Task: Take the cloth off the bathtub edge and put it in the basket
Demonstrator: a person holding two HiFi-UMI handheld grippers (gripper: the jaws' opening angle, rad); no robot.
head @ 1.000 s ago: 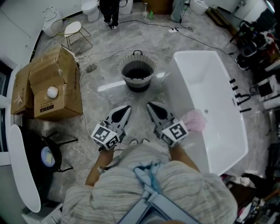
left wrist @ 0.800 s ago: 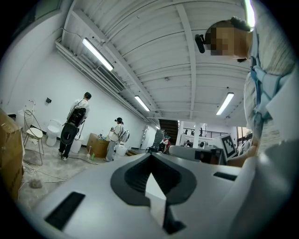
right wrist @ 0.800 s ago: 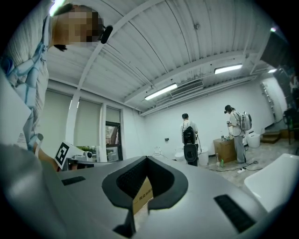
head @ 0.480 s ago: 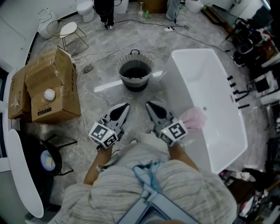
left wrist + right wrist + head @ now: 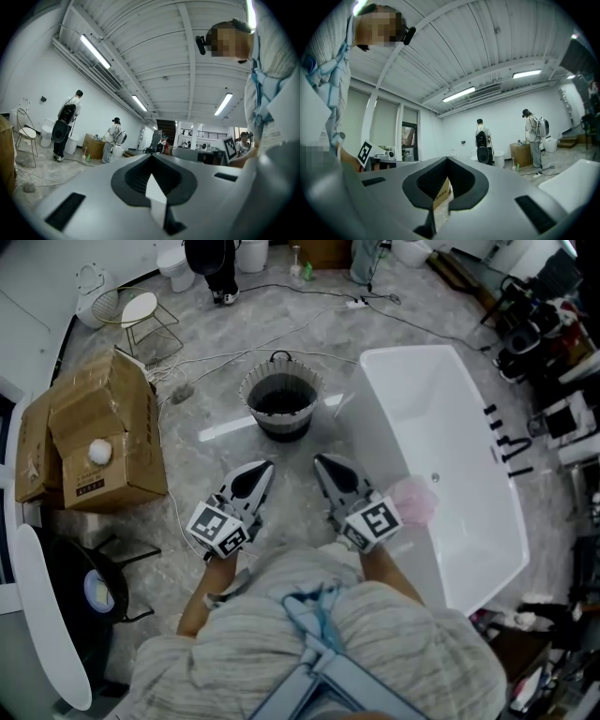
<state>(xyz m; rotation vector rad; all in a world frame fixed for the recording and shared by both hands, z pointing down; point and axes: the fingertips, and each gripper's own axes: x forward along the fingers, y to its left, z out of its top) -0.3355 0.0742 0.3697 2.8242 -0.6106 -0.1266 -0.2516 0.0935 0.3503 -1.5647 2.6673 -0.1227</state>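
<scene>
- The crumpled pink cloth (image 5: 413, 500) lay on the white bathtub's (image 5: 375, 418) near rim, about three o'clock from the right gripper (image 5: 322, 464), the nearer one.
- The right gripper and the left gripper (image 5: 265, 468) were both closed and empty.
- The dark ruffled basket (image 5: 247, 395) stood at twelve o'clock.

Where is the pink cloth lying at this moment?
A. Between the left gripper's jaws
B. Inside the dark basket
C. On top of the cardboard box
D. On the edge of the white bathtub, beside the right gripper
D: in the head view the pink cloth lies over the near edge of the bathtub, just beside the right gripper, and the basket shows only its dark inside.
</scene>
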